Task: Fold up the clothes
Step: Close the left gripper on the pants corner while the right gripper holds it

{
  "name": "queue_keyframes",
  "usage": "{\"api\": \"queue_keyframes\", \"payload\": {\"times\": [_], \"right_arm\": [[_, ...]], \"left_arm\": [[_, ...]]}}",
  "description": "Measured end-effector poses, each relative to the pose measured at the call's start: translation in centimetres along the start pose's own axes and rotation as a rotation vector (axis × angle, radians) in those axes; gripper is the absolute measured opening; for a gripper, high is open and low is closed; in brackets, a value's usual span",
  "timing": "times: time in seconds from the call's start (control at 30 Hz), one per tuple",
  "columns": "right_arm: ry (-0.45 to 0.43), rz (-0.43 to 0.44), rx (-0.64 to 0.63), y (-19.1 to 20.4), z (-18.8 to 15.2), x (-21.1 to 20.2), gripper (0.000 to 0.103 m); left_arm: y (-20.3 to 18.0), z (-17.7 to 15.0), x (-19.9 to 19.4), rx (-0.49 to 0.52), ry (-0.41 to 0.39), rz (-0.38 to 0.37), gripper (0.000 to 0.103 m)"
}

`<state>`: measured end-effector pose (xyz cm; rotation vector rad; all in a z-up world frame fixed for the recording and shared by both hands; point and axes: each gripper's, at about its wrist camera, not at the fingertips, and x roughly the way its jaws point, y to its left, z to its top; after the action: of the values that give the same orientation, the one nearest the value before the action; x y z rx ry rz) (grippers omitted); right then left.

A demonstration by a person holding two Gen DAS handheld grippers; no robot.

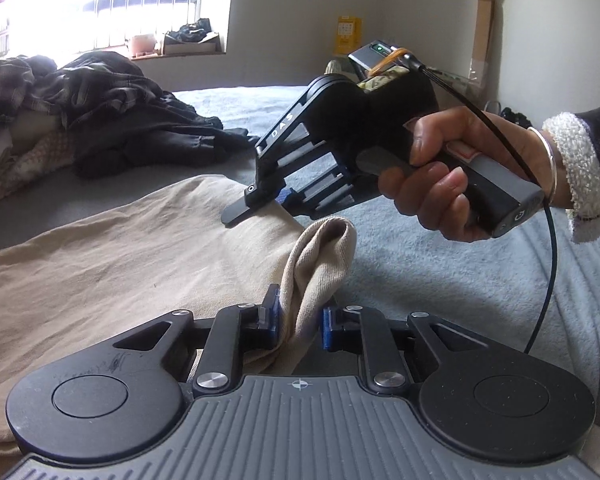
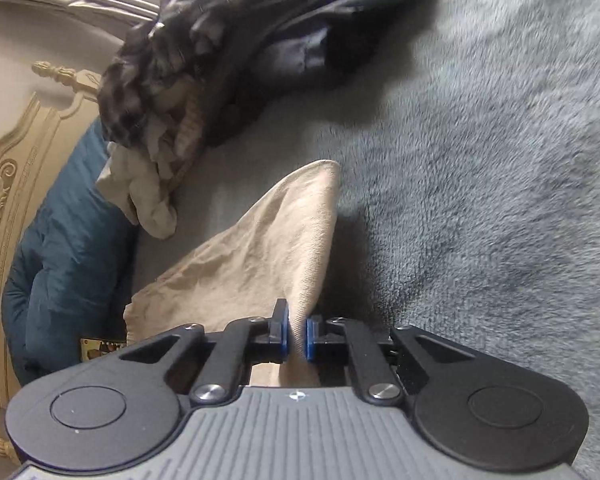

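Not much to read in here tbh. The only clear lettering is "DAS" in white, running down the black side arm of the right gripper (image 1: pixel 260 196) the person is holding. Its grey handle end has a small power symbol on it. The yellow box (image 1: pixel 348 35) against the far wall has some print on it, but it's way too small and blurry to make out. There's a small card (image 2: pixel 102 349) by the blue bedding with a picture or print, unreadable too.
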<state>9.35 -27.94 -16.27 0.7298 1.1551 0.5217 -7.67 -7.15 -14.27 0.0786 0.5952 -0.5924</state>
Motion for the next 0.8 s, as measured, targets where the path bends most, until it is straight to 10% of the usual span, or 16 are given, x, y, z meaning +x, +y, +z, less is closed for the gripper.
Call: {"api": "queue_keyframes", "payload": {"times": [0.57,0.8], "right_arm": [[-0.186,-0.044,0.082,-5.3,-1.1,-11.9,0.007],[-0.126,-0.136,0.103,-8.9,-1.4,-11.1,0.018]], "left_arm": [[-7.7,3.7,3.2,0.018,-0.061,-0.291,0.017],[-8.1,2.3,5.6,0.015,0.078,-0.346,0.032]]}}
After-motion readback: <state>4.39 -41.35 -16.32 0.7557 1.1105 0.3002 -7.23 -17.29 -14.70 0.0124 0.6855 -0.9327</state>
